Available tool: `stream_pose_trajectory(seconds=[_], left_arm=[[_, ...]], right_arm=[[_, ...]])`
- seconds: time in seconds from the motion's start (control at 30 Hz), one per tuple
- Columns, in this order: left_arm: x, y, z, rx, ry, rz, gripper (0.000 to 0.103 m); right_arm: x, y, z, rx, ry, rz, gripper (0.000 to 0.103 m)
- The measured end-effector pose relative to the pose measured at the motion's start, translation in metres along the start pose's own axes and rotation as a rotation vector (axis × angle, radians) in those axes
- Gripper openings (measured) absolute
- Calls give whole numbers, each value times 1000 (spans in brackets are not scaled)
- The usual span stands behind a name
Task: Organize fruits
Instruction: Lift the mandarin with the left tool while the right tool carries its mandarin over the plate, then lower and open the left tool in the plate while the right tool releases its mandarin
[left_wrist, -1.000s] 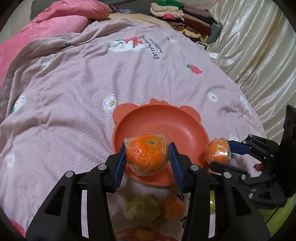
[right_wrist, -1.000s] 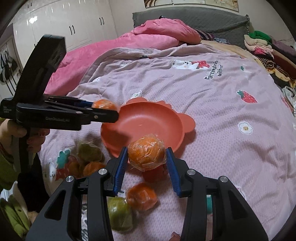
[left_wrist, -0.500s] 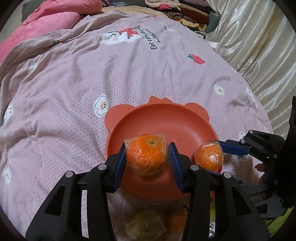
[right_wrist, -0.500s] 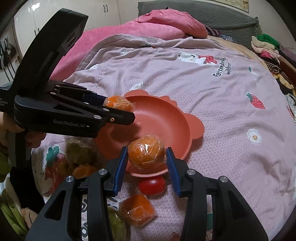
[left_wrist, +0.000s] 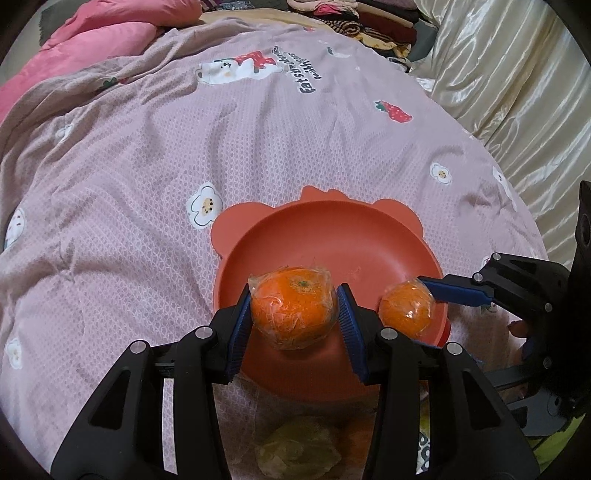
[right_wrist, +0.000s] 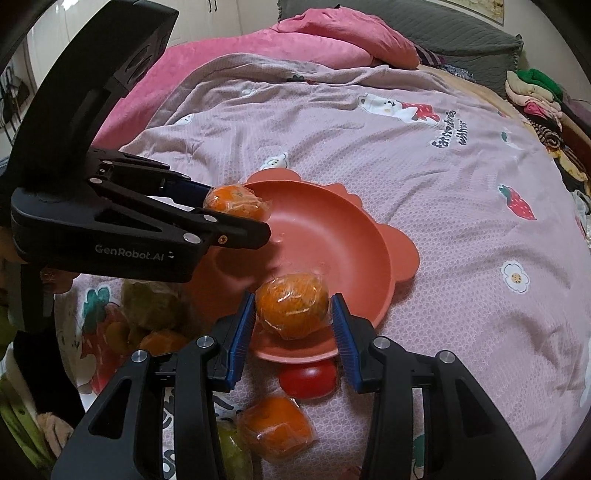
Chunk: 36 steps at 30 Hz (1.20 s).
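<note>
A red-orange bowl with ear-shaped tabs (left_wrist: 332, 240) (right_wrist: 332, 229) lies on the pink printed bedspread. My left gripper (left_wrist: 294, 297) (right_wrist: 240, 214) is shut on a plastic-wrapped orange (left_wrist: 293, 308) (right_wrist: 234, 201), held just above the bowl's near edge. My right gripper (right_wrist: 293, 306) (left_wrist: 406, 310) is shut on a second wrapped orange (right_wrist: 291, 308) (left_wrist: 405, 309), which hangs over the bowl's near rim. The two grippers point in side by side from the same side of the bowl.
Loose fruit lies in front of the bowl: a red tomato-like fruit (right_wrist: 308, 376), a wrapped orange (right_wrist: 275, 430), and green fruits (right_wrist: 151, 302) (left_wrist: 299, 454). Folded clothes (right_wrist: 535, 92) and a pink duvet (right_wrist: 314, 40) lie at the far end. Cream fabric (left_wrist: 517, 92) borders the right.
Both grippers have moved forward with their oranges, from short of the rim to over the bowl's near part. The right-hand orange now hangs inside the rim. Both grips are unchanged.
</note>
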<state>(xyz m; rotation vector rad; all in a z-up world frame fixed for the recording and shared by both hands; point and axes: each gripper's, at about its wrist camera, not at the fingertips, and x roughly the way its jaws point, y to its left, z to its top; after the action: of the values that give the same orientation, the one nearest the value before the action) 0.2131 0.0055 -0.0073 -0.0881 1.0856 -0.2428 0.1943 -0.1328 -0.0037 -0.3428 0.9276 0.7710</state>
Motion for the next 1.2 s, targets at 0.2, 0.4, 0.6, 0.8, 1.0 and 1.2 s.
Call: stream_pose_trajectory(seconds=[0.2, 0.4, 0.6, 0.8, 1.0, 1.2], left_arm=[[1, 1, -1, -1, 4, 2, 37], [2, 1, -2, -4, 6, 0, 37], [3, 1, -3, -3, 9, 6, 37], [3, 2, -4, -10, 6, 5, 37], [-3, 4, -4, -15, -9, 4, 40], [-12, 4, -6, -20, -29, 2, 45]], right_arm=[[2, 1, 1, -12, 8, -4, 40], [-1, 2, -2, -11, 4, 0, 41], [-9, 0, -5, 11, -17, 7, 41], [-19, 2, -10, 14, -34, 4, 46], [-25, 3, -15, 29, -42, 3, 48], [-31, 2, -18, 49, -60, 5, 53]])
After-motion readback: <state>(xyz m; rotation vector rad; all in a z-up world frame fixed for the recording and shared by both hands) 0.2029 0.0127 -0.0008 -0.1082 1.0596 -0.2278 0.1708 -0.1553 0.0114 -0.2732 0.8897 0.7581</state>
